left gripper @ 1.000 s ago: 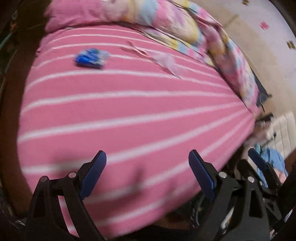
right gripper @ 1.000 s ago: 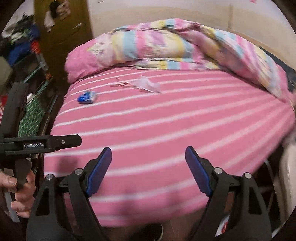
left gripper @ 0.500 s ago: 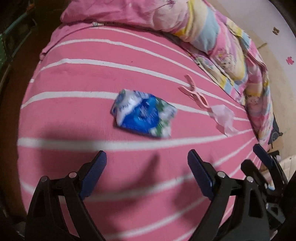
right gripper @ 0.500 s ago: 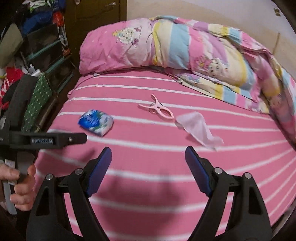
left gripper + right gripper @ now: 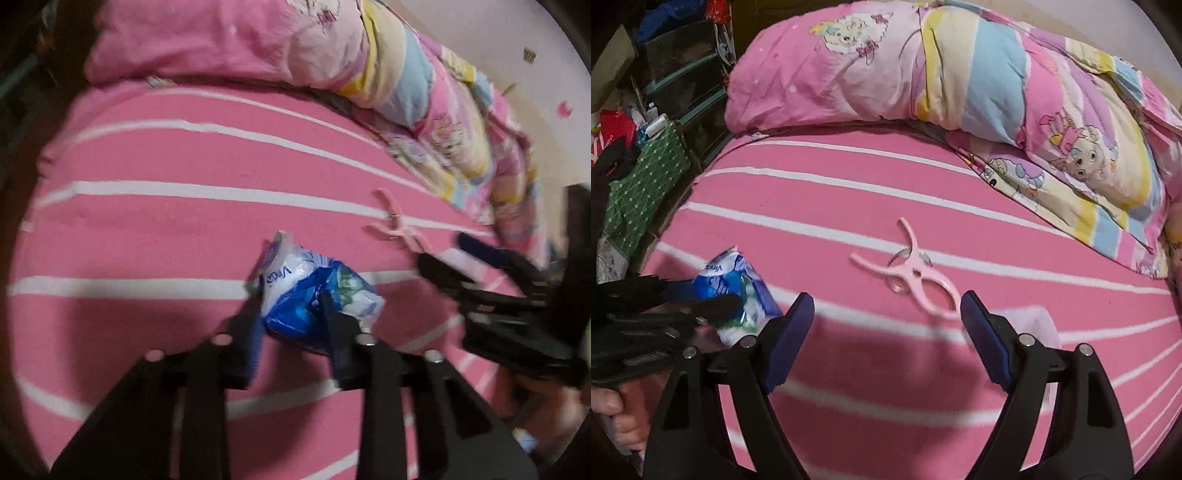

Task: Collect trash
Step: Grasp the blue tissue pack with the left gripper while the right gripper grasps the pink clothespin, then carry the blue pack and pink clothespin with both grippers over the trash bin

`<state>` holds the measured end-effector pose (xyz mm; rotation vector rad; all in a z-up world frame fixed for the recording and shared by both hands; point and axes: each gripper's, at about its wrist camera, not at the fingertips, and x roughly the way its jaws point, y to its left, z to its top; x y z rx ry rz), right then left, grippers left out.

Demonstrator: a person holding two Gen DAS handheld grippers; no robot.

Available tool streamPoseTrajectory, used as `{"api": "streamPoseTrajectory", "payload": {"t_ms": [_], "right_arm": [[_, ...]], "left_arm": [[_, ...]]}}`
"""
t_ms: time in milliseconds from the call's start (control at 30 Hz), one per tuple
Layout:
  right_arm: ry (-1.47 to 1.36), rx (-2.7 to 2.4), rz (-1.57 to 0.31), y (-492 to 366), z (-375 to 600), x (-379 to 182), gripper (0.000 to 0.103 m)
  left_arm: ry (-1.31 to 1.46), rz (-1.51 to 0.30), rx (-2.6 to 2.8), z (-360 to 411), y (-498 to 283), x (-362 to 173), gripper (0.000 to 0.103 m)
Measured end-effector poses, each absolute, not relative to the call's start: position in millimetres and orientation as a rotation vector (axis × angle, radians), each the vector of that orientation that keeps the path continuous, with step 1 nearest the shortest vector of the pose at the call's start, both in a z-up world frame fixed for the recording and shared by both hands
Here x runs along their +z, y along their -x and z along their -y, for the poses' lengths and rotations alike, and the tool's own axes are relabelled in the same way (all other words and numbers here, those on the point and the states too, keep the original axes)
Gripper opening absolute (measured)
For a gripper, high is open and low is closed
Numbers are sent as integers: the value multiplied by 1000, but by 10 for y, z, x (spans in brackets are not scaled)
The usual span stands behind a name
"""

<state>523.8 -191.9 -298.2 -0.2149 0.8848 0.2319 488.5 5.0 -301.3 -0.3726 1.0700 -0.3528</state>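
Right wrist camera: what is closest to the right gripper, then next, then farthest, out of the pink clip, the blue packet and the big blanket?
1. Pink clip, just ahead of the open right gripper, on the striped sheet.
2. Blue packet, off to the left, with the left gripper closing on it.
3. Big blanket, bunched along the far side of the bed.
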Motion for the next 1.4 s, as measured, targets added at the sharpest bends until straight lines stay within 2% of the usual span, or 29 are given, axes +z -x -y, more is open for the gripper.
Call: {"api": "streamPoseTrajectory", "payload": {"t_ms": [200, 300, 467, 733, 967, 1167, 1400], "right_arm": [[258, 217, -957, -5604, 1888, -3235, 79], [206, 253, -993, -5671, 1920, -3323, 70], [128, 274, -1007, -5585, 1936, -3309, 32], [34, 249, -970, -5147, 2077, -3217, 32], [-43, 258, -930, -4287, 2175, -2875, 32], [-75, 253, -917, -3694, 2211, -2628, 32], [-122, 179, -858, -2508, 2493, -2210, 32]], "left_arm": [[340, -1087, -390, 13, -4974, -3012, 20], [367, -1100, -410, -13, -5014, -3024, 19], [395, -1107, -433, 58, -5015, -3010, 18], [389, -1100, -435, 72, -4751, -2958, 18], [344, -1063, -454, 62, -4323, -2793, 17], [366, -1054, -498, 216, -3676, -2470, 17], [314, -1053, -597, 725, -2805, -2038, 17]]}}
